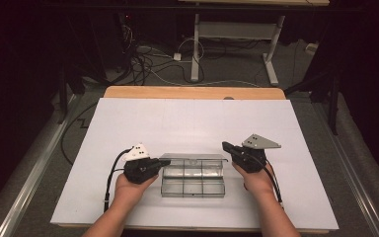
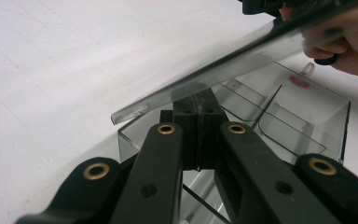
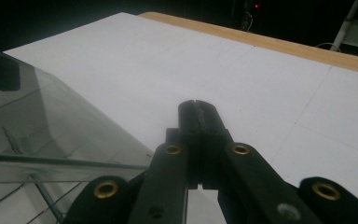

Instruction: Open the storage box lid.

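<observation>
Table (image 1: 187,123): a white sheet covers its top, with a strip of bare wood along the far edge.

Clear plastic compartment box (image 1: 193,180): it sits on the near half of the table, centred between the two hands. Dividers split it into a grid of small compartments. In the left gripper view its transparent lid (image 2: 223,70) stands raised and tilted above the open body. A small red mark shows at the far end of the box.

Left claw (image 1: 164,162): held at the left end of the box, pointing toward it. Its two black jaws are pressed together with nothing between them, the tips lying just under the edge of the raised lid.

Right claw (image 1: 225,146): held at the upper right corner of the box, beside the lid's far end. Its jaws are likewise together and grip nothing; whether the tip touches the lid cannot be told.
</observation>
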A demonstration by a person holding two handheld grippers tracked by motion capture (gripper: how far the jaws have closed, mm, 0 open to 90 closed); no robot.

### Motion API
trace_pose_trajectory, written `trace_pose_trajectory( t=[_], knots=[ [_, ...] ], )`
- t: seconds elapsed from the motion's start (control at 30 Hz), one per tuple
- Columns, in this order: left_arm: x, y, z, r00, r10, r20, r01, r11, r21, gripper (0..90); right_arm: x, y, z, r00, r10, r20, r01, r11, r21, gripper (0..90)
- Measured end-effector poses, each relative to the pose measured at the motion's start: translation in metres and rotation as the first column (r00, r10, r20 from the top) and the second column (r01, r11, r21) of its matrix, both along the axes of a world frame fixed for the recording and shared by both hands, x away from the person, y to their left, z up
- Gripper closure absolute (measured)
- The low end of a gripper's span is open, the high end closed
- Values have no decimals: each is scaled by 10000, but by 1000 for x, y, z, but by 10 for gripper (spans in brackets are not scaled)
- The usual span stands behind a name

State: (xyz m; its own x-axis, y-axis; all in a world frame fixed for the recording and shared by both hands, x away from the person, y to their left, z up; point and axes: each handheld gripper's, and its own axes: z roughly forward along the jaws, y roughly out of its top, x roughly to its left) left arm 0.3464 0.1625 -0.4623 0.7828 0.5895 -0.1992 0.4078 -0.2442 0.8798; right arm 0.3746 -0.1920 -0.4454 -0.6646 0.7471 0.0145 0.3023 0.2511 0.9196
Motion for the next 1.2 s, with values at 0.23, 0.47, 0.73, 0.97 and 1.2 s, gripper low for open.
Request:
trace_pose_trajectory(
  t=[0.23,0.47,0.73,0.97,1.2],
  knots=[
    [5,1,2,9999,143,42,-143,9999,-78,880,3,2,4,9999,-60,141,59,9999,81,900],
    [9,2,3,9998,217,45,-216,9996,-177,881,7,3,5,10000,8,66,-10,9997,264,900],
    [13,3,2,9995,314,10,-313,9992,-268,880,9,7,9,9998,41,203,-48,9995,306,900],
    [18,2,3,9992,394,14,-393,9990,-214,881,12,8,9,9999,26,171,-34,9990,442,900],
    [22,0,5,9991,420,39,-420,9990,-139,880,18,9,11,9999,-32,134,26,9991,434,900]
  ],
)
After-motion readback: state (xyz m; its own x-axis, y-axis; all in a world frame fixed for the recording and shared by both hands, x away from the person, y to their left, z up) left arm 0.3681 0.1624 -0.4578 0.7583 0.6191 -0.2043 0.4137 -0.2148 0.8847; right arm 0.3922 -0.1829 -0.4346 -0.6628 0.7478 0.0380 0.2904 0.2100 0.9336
